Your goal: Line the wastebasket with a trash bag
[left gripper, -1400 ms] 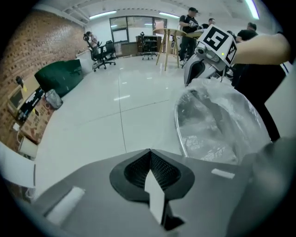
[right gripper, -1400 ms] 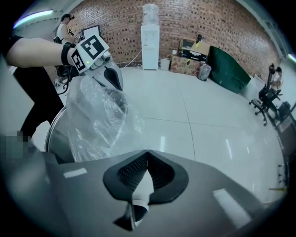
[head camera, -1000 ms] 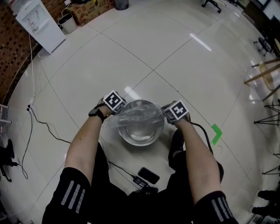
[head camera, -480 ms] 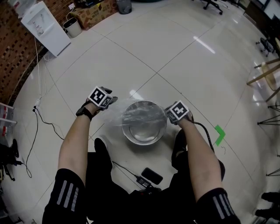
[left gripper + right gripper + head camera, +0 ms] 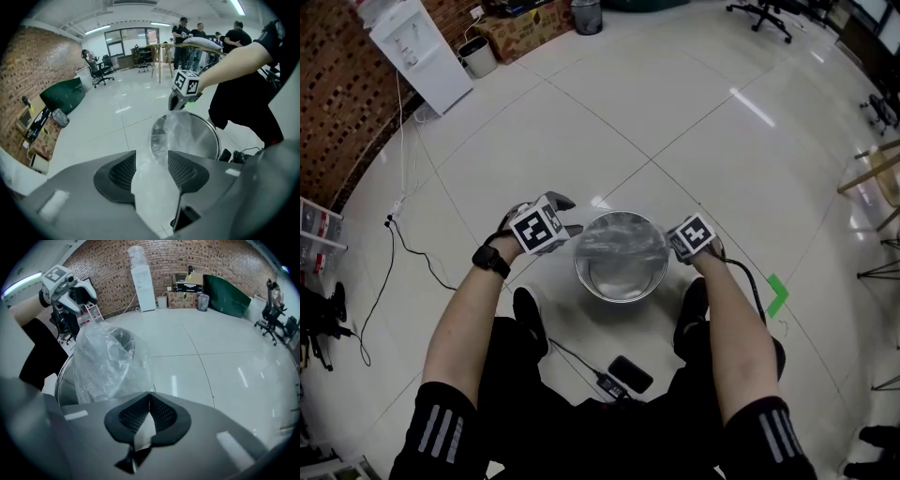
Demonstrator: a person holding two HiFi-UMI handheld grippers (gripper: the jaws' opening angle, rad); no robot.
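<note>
One pinch alone holds the trash bag [image 5: 619,246] over the wastebasket [image 5: 623,298], the right gripper [image 5: 675,246] clamped on its edge, while the left gripper [image 5: 566,214], jaws just opened wide around the slack bag, may let that side slump in.

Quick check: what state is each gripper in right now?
Left gripper: open, jaws have just been opening; trash bag film lies loose between them.
Right gripper: shut on the trash bag.

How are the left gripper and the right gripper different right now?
The left gripper has its jaws apart, having just been opening, with trash bag film loose in the gap; the right gripper is shut on that film. The left gripper hangs clear of the wastebasket rim; the right gripper sits at it. Both point steeply downward.
</note>
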